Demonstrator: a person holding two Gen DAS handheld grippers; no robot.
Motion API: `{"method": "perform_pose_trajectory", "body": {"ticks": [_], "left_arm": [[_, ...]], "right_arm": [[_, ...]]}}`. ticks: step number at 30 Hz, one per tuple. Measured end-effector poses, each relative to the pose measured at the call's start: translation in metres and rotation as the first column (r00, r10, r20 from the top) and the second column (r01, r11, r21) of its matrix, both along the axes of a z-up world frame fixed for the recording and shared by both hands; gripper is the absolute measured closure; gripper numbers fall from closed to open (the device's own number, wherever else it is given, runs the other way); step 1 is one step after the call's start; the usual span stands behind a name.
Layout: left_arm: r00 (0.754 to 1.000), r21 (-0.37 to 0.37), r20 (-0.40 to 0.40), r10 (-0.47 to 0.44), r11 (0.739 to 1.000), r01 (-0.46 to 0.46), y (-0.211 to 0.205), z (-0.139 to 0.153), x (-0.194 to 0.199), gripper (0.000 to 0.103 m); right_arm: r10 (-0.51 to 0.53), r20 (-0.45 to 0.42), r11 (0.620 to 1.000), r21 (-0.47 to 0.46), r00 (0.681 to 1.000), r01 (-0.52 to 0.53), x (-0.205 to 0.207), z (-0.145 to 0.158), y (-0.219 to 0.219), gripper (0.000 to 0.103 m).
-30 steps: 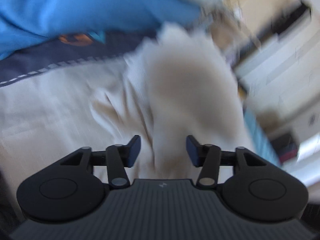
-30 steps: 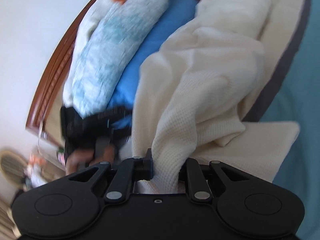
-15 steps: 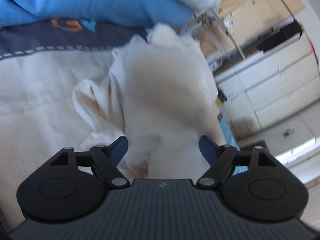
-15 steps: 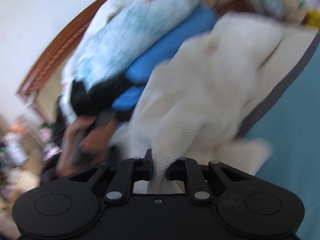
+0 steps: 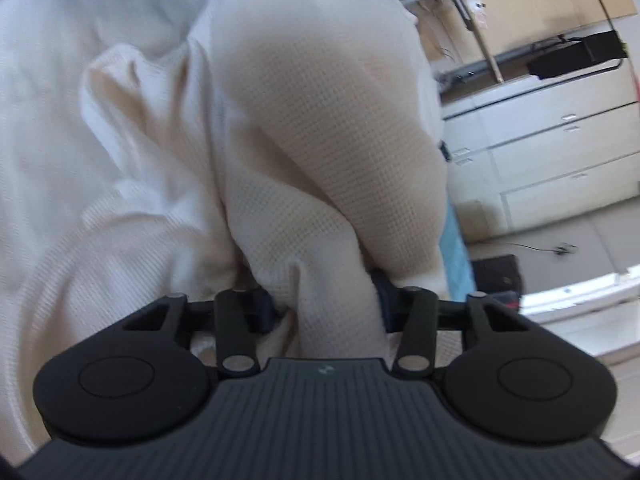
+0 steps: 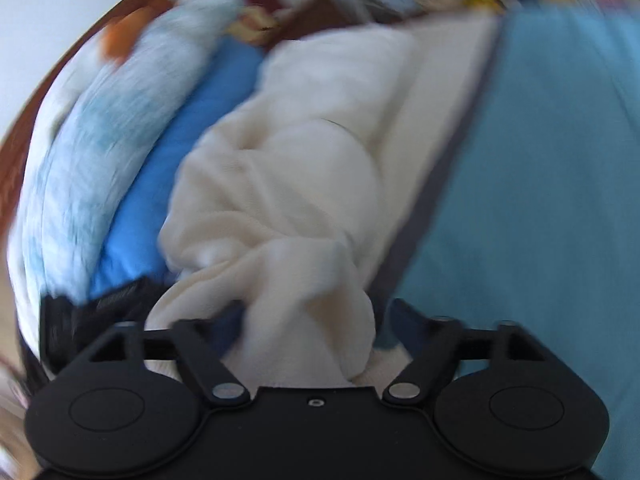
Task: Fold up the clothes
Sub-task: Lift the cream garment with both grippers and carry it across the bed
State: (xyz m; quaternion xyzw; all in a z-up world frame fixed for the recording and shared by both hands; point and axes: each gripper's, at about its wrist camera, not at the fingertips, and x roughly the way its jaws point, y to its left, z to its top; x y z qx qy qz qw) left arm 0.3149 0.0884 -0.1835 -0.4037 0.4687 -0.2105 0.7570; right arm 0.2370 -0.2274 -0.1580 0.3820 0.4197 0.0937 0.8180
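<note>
Left wrist view: the left gripper [image 5: 324, 300] had just been closing, and its pads pressed a thick bunch of the cream waffle-knit garment [image 5: 320, 128]. The likely fault here was an uneven fold: the pinch took a gathered wad, not a flat hem, so hidden layers could slip out or drag along crooked. The garment rose from the jaws in a rounded hump, its loose folds spilling to the left over the cream bed cover [image 5: 60, 80]. It lay near the bed edge, with white drawers [image 5: 552, 152] beyond, so a slack portion could slide off that side.

Right wrist view: the right gripper [image 6: 316, 324] had just been opening; its jaws stood wide, with a lobe of the garment [image 6: 288, 184] between them but not pressed. The risk was that the released end would slump into a heap and undo the fold. This frame was blurred. The garment lay crumpled along the cream cover, between a blue pillow [image 6: 180, 152] and the teal sheet [image 6: 540, 180].
</note>
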Motion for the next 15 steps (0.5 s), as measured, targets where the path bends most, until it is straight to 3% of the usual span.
{"method": "perform_pose_trajectory", "body": {"ticks": [2,3,5,7,10,15], "left_arm": [[0.999,-0.12,0.011,-0.047,0.992,0.048,-0.001,-0.004,0.0,0.065],[0.998,-0.172,0.019,-0.066,0.983,0.068,-0.002,-0.006,-0.001,0.065],[0.995,-0.19,0.042,-0.089,0.977,0.095,-0.01,-0.004,-0.003,0.065],[0.991,-0.207,0.065,-0.115,0.97,0.126,-0.02,0.003,-0.008,0.065],[0.974,-0.229,0.133,-0.182,0.951,0.209,-0.037,0.024,-0.021,0.065],[0.9,-0.206,0.292,-0.323,0.898,0.389,-0.068,0.08,-0.06,0.065]], "right_arm": [[0.061,-0.083,0.985,0.168,0.995,-0.047,0.008,-0.03,-0.001,0.008],[0.066,-0.085,0.973,0.224,0.994,-0.046,0.008,-0.038,-0.002,0.007],[0.052,-0.066,0.959,0.282,0.996,-0.032,0.002,-0.036,-0.004,0.013],[0.062,-0.02,0.935,0.351,0.998,-0.051,-0.009,-0.028,-0.004,0.056],[0.066,0.046,0.893,0.444,0.997,-0.079,-0.033,-0.016,-0.008,0.063],[0.043,0.148,0.831,0.543,0.988,-0.118,-0.095,0.014,-0.027,0.066]]}}
